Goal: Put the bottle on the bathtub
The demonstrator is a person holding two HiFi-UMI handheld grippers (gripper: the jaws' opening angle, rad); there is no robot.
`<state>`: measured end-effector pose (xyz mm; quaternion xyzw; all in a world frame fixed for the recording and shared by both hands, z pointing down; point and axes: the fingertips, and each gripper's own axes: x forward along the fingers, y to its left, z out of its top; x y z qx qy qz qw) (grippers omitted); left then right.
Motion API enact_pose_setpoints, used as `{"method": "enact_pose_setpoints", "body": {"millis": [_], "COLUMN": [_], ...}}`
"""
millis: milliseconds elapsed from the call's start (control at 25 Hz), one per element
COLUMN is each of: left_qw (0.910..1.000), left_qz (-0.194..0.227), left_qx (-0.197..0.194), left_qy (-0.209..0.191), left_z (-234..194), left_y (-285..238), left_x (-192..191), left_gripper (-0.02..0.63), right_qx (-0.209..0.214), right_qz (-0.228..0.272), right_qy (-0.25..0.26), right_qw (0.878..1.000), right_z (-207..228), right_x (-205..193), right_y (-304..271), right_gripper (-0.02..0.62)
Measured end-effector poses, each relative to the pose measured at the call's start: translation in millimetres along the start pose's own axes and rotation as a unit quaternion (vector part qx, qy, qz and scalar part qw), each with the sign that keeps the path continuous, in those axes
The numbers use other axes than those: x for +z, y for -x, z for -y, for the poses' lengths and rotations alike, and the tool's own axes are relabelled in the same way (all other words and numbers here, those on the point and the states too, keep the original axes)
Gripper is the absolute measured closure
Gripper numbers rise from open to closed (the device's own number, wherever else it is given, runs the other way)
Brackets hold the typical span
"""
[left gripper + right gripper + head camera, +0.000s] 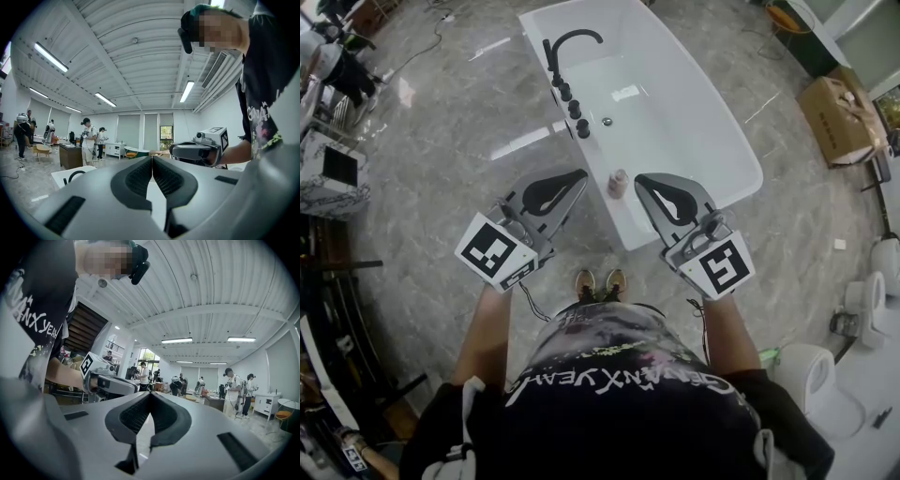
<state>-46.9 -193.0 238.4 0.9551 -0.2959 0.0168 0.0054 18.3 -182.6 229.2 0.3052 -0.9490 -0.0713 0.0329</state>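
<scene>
We hold the left gripper (579,176) and the right gripper (641,180) side by side above the near end of the white bathtub (742,155). In the left gripper view and the right gripper view, each one's fingers are pressed together at the tips with nothing between them. The small brownish bottle (618,183) stands on the bathtub's rim, between the two grippers as we look down and held by neither, and farther along that rim sit the black faucet (572,39) and its row of black knobs (570,101).
</scene>
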Motion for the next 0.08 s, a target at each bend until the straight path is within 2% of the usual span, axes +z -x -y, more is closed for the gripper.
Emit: {"method": "enact_pose_setpoints", "body": {"millis": [80], "left_qw": [1.0], "left_qz": [0.001], "left_qx": [0.0], "left_qy": [0.0], "left_z": [-0.6], "left_y": [0.0], "left_x": [-0.4], "left_gripper": [0.586], "right_qx": [0.004], "right_qz": [-0.012], "right_qy": [-0.001], "right_qw": [1.0], "right_z": [-1.0], "right_x": [-3.4], "right_y": [0.1], "right_gripper": [0.595]}}
